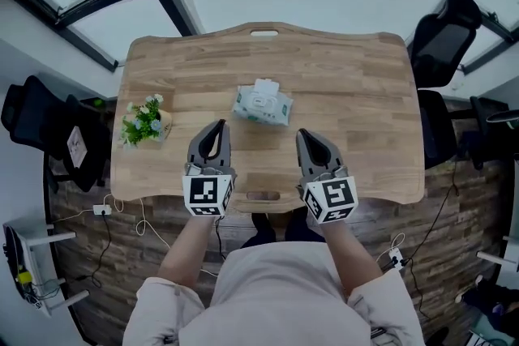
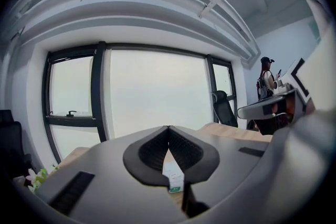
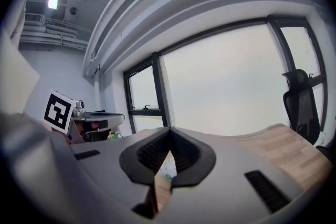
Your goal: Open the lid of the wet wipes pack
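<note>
A white and pale green wet wipes pack (image 1: pixel 262 102) lies flat near the middle of the wooden table (image 1: pixel 357 93), its lid down. My left gripper (image 1: pixel 216 129) hovers over the table's near edge, left of and nearer than the pack, jaws shut with nothing between them. My right gripper (image 1: pixel 310 137) hangs level with it on the right, also shut and empty. In the left gripper view (image 2: pixel 168 131) a sliver of the pack (image 2: pixel 173 178) shows through the gap under the closed tips. The right gripper view (image 3: pixel 169 132) shows the pack (image 3: pixel 167 169) the same way.
A small potted plant with white flowers (image 1: pixel 144 120) stands at the table's left edge. Black office chairs sit to the left (image 1: pixel 32 113) and right (image 1: pixel 442 40). Windows lie beyond the far edge. A person (image 2: pixel 265 78) stands at a desk off to the side.
</note>
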The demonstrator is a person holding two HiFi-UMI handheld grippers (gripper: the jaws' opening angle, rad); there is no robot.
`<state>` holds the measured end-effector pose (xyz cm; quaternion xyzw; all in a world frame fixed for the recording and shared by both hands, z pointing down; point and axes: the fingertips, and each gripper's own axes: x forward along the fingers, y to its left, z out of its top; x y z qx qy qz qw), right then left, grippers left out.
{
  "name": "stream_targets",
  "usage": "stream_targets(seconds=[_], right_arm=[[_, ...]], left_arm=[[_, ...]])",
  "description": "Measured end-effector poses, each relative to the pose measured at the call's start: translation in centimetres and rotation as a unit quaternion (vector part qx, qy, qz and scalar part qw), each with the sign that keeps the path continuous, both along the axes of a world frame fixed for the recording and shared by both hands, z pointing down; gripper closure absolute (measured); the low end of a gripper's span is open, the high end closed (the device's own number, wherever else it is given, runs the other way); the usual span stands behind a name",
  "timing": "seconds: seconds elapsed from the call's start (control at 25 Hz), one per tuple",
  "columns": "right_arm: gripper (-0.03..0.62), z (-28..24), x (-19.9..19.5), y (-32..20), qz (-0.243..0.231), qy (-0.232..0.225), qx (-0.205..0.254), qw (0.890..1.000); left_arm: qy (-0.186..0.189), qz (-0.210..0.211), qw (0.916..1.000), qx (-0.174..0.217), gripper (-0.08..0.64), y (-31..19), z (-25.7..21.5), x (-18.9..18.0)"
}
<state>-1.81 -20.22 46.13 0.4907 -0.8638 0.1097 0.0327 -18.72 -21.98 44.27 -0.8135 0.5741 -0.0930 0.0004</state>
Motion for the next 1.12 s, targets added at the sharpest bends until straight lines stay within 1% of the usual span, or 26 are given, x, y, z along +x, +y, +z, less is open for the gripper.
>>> stream_targets(seconds=[0.2, 0.4, 0.6, 0.76, 0.88, 1.0, 1.12], right_arm=[[0.584, -3.1, 0.3, 2.3, 0.005, -0.007, 0.03, 1.0], [0.585, -4.8, 0.5, 4.4, 0.009, -0.013, 0.04, 0.999], [0.584, -5.7, -0.1, 5.9, 0.006, -0.017, 0.047, 0.999], [0.584, -6.4, -0.4, 7.0, 0.007, -0.009, 0.06, 0.998], [0.585, -6.8, -0.6, 7.7, 0.007, -0.006, 0.064, 0.998], [0.584, -7.2, -0.6, 8.3, 0.011, -0.007, 0.066, 0.998], [0.584, -7.5, -0.7, 9.0, 0.015, -0.005, 0.069, 0.997]], left_arm=[[0.013, -0.007, 0.9997, 0.021, 0.538, 3.1, -2.4, -0.9], [0.023, -0.022, 0.9992, 0.022, 0.538, 5.9, -3.0, -1.9], [0.027, -0.027, 0.9986, 0.036, 0.538, 8.2, -4.5, -2.4], [0.028, -0.03, 0.9982, 0.044, 0.538, 9.7, -5.0, -2.9], [0.038, -0.033, 0.9978, 0.042, 0.538, 10.6, -4.9, -3.3], [0.052, -0.028, 0.9973, 0.043, 0.538, 11.5, -5.2, -3.4], [0.053, -0.027, 0.9971, 0.049, 0.538, 12.3, -5.5, -3.3]])
